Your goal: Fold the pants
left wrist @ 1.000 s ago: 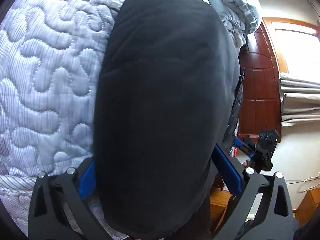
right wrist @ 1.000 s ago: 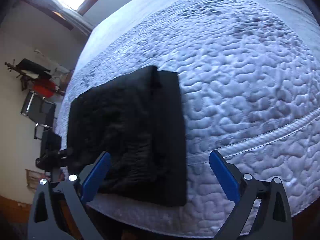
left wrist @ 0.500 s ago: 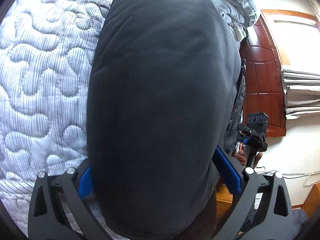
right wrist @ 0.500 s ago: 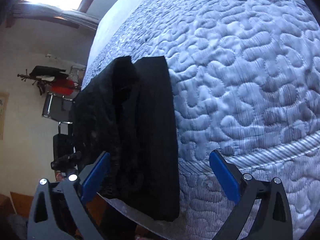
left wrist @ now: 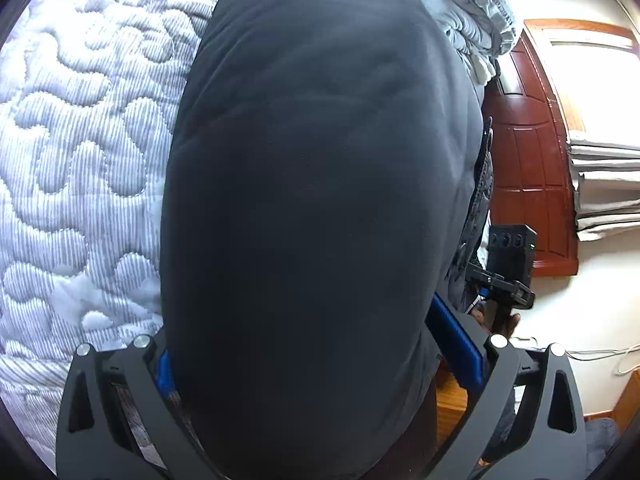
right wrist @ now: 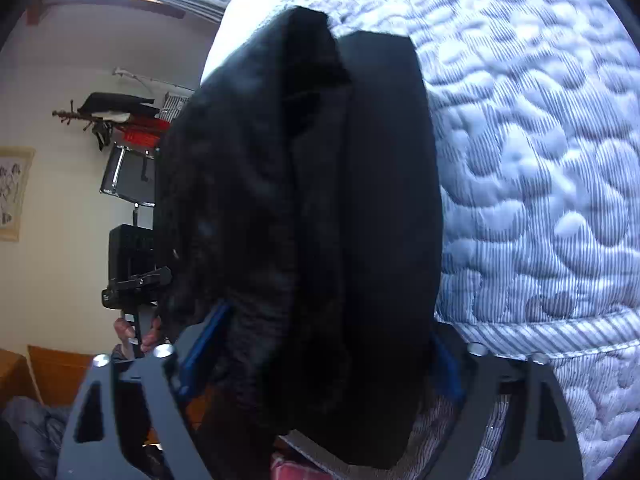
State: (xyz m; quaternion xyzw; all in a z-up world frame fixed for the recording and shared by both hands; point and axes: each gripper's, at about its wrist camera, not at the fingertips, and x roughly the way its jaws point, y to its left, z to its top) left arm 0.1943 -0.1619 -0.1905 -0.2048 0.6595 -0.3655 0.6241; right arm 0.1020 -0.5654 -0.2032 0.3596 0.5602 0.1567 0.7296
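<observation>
1. Bed with pale blue quilted, stitched coverlet [right wrist: 540, 168]: carries the folded bundle near its edge.
2. Black soft fleece pants [left wrist: 320, 208], folded into a thick, rounded bundle, lie on the bed at its near edge, overhanging slightly. Judged light, limp and bulky; layers likely to slide apart unless gripped across the full stack at the near end.
3. Left tongs [left wrist: 320, 364]: blue pads spread wide on both sides of the bundle's near end; whether they press the cloth, cannot tell.
4. Right tongs [right wrist: 320, 352]: jaws have just been closing, bundle between them; left pad against the fleece, right pad mostly hidden; firm grip unconfirmed.
</observation>
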